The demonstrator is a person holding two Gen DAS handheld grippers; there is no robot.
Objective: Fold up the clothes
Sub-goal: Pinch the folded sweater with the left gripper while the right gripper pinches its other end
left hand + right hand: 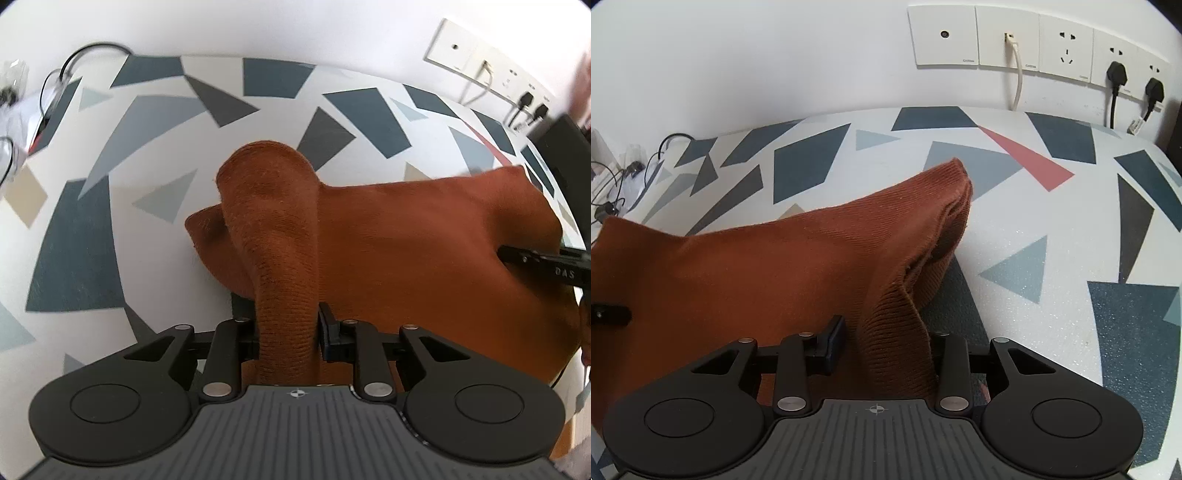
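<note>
A rust-orange knit garment (406,236) lies on the patterned table. My left gripper (286,317) is shut on a bunched fold of the garment, which drapes over and hides most of the fingers. My right gripper (886,332) is shut on another bunched edge of the same garment (775,266), lifted off the table. The right gripper's black finger also shows at the right edge of the left wrist view (543,262). The left gripper's finger tip shows at the left edge of the right wrist view (609,314).
The table (1052,229) has a white top with grey, blue and red shapes. Wall sockets with plugged cables (1115,74) are at the back right. Loose cables and clear plastic (22,92) lie at the back left corner. A dark object (565,147) stands at far right.
</note>
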